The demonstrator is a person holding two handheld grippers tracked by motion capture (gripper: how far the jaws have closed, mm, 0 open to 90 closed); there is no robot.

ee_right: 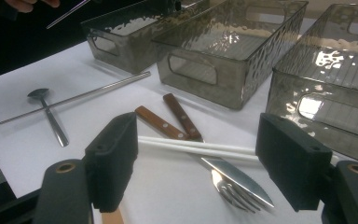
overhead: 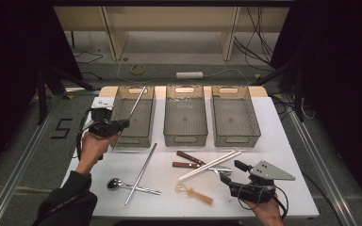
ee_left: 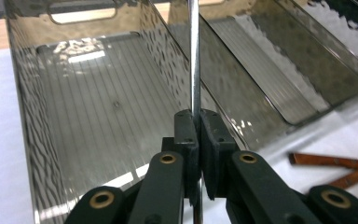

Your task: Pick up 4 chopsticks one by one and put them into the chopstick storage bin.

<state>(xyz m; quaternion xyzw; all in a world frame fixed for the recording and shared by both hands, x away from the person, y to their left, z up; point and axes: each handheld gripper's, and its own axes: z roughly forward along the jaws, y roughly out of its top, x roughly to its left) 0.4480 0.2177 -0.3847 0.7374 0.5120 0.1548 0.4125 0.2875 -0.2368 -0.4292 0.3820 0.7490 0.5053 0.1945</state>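
left tongs [ee_left: 196,140]: clamp metal chopstick [ee_left: 195,56] | left bin [ee_left: 32,116]: chopstick above

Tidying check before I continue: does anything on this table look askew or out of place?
One metal chopstick lies crossed over the spoon at the table's near left, and two white chopsticks lie across the knife and fork. Nothing looks spilled or damaged.

Open tool [ee_right: 200,163] hovers over white chopsticks [ee_right: 191,147] — fork [ee_right: 235,189] and knives [ee_right: 170,120] beside.
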